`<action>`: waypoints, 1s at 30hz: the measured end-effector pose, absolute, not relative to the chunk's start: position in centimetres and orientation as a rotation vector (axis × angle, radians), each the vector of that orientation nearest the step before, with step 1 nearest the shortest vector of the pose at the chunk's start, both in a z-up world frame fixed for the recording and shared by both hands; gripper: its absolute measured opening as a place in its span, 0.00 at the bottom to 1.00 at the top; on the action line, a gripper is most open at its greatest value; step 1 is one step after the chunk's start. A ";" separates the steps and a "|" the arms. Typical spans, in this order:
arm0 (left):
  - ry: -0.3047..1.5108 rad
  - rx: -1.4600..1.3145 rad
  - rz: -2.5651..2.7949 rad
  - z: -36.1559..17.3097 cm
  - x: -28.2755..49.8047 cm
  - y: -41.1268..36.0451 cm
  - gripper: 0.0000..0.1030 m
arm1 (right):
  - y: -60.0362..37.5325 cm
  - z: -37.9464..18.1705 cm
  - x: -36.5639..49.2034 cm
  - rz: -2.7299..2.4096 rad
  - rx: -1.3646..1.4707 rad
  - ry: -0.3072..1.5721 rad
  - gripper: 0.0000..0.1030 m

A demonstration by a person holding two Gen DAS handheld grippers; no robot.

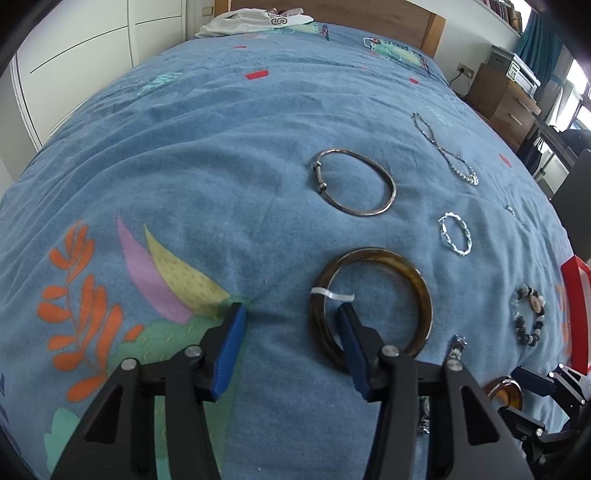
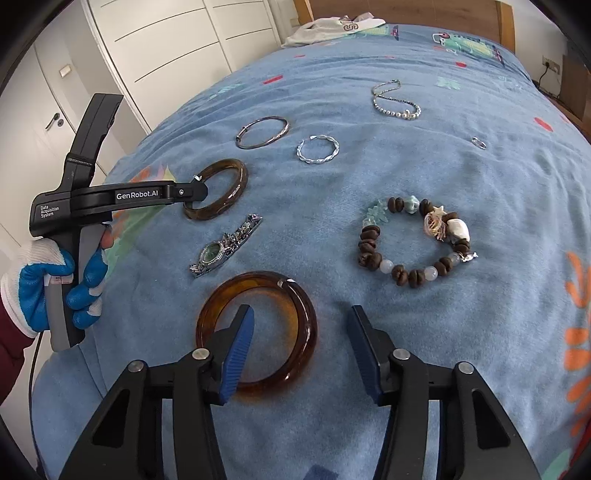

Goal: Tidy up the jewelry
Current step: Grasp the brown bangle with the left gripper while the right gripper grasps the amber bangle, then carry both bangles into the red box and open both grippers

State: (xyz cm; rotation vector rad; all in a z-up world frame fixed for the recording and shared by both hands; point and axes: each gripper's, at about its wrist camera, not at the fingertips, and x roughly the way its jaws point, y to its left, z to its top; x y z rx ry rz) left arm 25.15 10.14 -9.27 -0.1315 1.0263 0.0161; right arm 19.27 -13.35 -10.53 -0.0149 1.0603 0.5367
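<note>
Jewelry lies spread on a blue bedspread. My left gripper is open; its right finger sits inside a dark brown bangle with a white tag, the left finger outside it. This bangle also shows in the right wrist view. My right gripper is open; its left finger sits inside an amber bangle, the right finger outside. A silver watch lies between the two bangles. A bead and shell bracelet, a twisted silver bangle, a thin metal bangle and a chain necklace lie farther out.
A small silver ring lies at the right. A red box edge is at the bed's right side. White clothing lies by the wooden headboard. White wardrobes stand left of the bed, a wooden nightstand right.
</note>
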 end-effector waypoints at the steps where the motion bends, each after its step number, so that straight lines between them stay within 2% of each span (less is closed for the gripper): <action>1: 1.026 -0.120 0.020 -9.4 25.2 10.0 0.43 | -13.3 -10.7 19.4 0.536 -0.020 1.061 0.45; 5: 1.020 -0.094 0.032 -9.6 25.2 9.8 0.37 | -13.0 -11.0 19.7 0.531 -0.032 1.061 0.37; 7: 1.015 -0.095 0.039 -9.6 25.1 9.9 0.30 | -13.2 -11.0 19.8 0.526 -0.036 1.062 0.22; 10: 1.016 -0.090 0.043 -9.5 24.8 10.0 0.20 | -13.7 -11.1 20.0 0.527 -0.023 1.071 0.12; 15: 1.022 -0.067 0.054 -9.3 23.9 9.8 0.09 | -13.9 -10.8 19.2 0.529 -0.028 1.075 0.12; 30: 0.968 -0.031 0.085 -5.7 18.2 8.4 0.08 | -16.2 -6.8 15.0 0.497 -0.049 1.001 0.11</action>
